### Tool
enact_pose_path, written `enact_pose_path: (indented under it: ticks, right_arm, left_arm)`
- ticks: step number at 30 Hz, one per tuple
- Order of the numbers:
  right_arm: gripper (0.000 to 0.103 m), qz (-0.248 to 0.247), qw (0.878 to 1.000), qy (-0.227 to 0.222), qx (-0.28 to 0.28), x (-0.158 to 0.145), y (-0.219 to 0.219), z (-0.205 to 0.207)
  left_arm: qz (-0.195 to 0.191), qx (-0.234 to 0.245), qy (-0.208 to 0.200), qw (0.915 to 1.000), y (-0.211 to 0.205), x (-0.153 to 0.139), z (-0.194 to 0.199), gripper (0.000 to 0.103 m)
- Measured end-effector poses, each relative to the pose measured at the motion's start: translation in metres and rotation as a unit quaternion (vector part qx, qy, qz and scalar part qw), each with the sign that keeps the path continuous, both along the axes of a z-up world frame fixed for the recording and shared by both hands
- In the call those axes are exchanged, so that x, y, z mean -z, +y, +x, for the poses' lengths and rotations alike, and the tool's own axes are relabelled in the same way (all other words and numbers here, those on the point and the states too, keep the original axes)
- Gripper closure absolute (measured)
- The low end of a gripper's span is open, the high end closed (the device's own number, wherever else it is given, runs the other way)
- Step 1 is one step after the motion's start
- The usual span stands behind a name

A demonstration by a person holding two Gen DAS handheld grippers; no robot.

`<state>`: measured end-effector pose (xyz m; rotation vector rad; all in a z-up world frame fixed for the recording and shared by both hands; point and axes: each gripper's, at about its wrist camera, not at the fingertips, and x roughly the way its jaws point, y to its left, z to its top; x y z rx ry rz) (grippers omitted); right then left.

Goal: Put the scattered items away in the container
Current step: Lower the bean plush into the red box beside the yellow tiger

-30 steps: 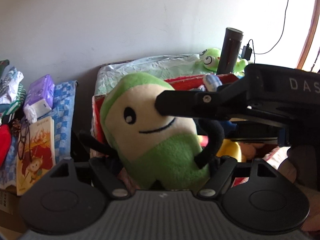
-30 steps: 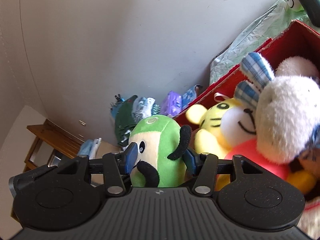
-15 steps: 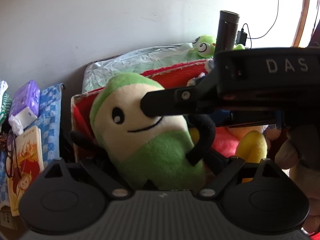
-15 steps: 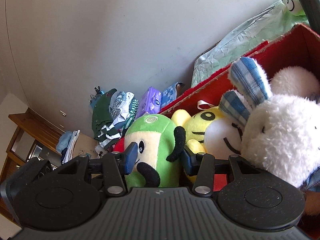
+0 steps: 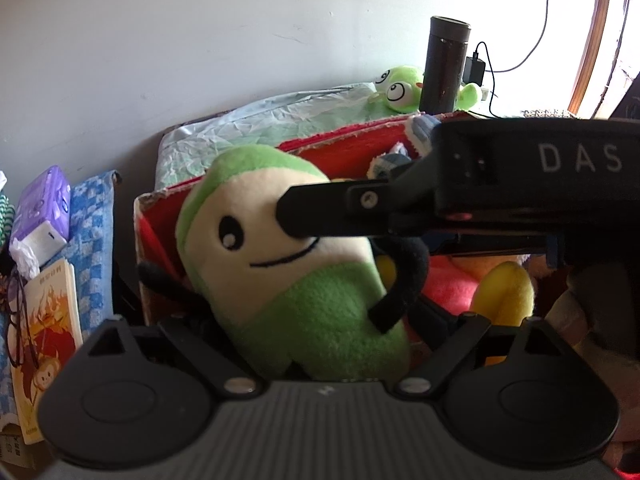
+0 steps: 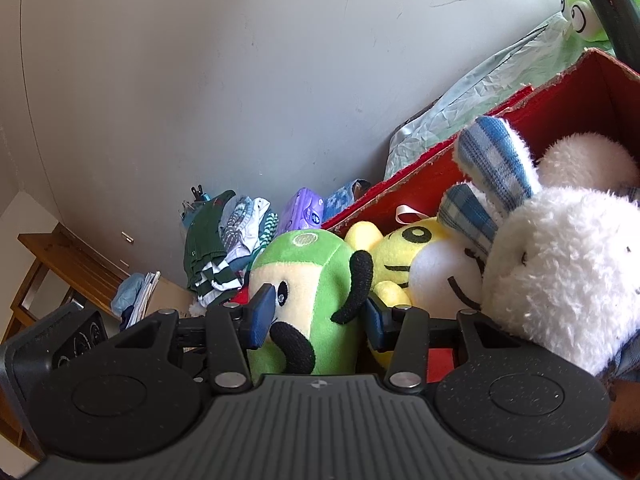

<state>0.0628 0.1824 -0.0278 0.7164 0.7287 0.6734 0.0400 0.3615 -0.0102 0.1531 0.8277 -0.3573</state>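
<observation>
A green and cream plush toy [image 5: 280,256] with black arms is upright at the near left corner of the red box [image 5: 344,148]. My left gripper [image 5: 320,332] has its jaws around the toy's lower body. My right gripper [image 6: 316,320] has its blue pads [image 6: 260,316] pressed on the same toy [image 6: 308,280]; its finger crosses the toy's face in the left wrist view [image 5: 320,212]. In the box lie a yellow tiger plush [image 6: 404,256] and a white bunny plush [image 6: 560,264] with blue checked ears.
A green frog plush [image 5: 400,88] and a dark flask [image 5: 446,64] stand behind the box on a pale green cover [image 5: 256,132]. To the left are a purple tissue pack [image 5: 44,200], a blue checked cloth [image 5: 90,232], an orange book [image 5: 48,344] and folded clothes [image 6: 228,244].
Both grippers have carried the green toy towards the box and lower, so it now sits at the box's near left corner beside the tiger plush. Both grips stay the same.
</observation>
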Motion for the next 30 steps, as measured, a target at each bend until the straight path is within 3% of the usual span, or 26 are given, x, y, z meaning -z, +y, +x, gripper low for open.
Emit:
enact_pose_path:
  ticks: [18,23,28,30]
  right_arm:
    - [0.055,0.027,0.999,0.029,0.000,0.000,-0.006,-0.015]
    - [0.055,0.008,0.999,0.034,-0.003,-0.011,-0.005,-0.012]
    - [0.053,-0.035,0.999,-0.016,0.020,-0.029,-0.012,-0.028]
    - [0.048,-0.051,0.998,-0.018,0.032,-0.032,-0.015,-0.030]
  left_arm:
    - [0.022,-0.021,-0.021,0.9993,-0.010,0.002,-0.015,0.004]
    - [0.034,-0.044,-0.017,0.9983,-0.015,-0.003,-0.014,0.001]
    - [0.037,-0.078,-0.016,0.9961,-0.016,-0.008,-0.020,0.001]
    - [0.041,-0.091,-0.015,0.9949,-0.015,-0.011,-0.022,0.001]
